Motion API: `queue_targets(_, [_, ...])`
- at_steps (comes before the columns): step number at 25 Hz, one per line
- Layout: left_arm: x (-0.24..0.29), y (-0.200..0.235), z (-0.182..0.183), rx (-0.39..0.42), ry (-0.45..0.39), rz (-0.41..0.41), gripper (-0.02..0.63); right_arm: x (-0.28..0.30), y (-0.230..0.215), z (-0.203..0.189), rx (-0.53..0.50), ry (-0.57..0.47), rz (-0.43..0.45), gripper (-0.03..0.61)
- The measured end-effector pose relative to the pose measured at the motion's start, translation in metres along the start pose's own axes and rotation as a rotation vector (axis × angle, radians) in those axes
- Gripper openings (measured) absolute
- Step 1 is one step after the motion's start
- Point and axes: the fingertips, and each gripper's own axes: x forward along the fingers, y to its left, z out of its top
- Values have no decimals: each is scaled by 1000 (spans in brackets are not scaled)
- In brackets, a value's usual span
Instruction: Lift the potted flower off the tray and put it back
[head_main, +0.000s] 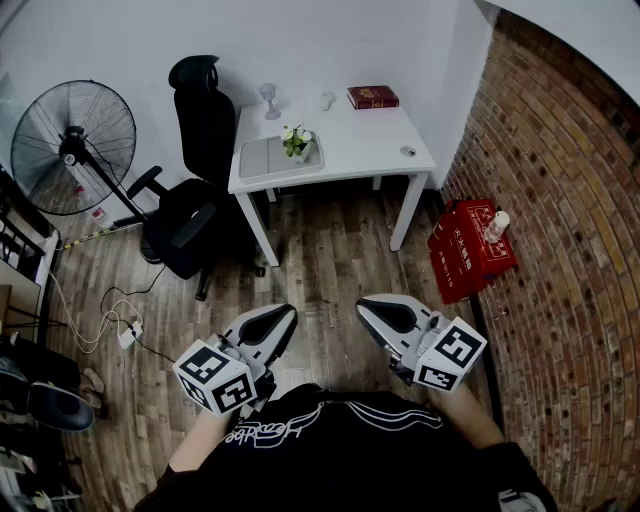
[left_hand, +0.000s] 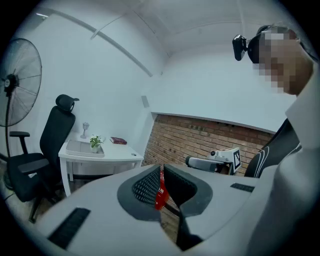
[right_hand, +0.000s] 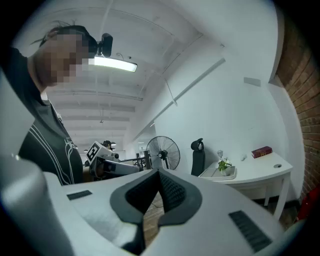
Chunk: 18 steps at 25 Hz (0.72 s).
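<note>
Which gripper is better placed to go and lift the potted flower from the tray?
Left, probably. Both are far from the table, but the potted flower on the tray stands nearly straight ahead of the left gripper; the right gripper is further aside.

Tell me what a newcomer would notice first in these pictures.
The white table at the far side draws the eye, with the potted flower standing on its tray and a red book near the back edge. Close to the camera, the left gripper and right gripper hang empty over the wood floor, well short of the table. A fan stands at the left, a red crate by the brick wall at the right.
</note>
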Motion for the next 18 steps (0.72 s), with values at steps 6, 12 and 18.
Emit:
queue_targets(6, [-2, -12, -3, 20, 10, 2, 46, -13, 4, 2, -9, -19, -16, 0])
queue_targets(12, [-5, -9, -5, 21, 14, 15, 46, -17, 0, -4, 3, 6, -16, 0])
queue_targets(18, [1, 14, -9, 8, 23, 23, 46, -6, -21, -15, -12, 34, -72, 84])
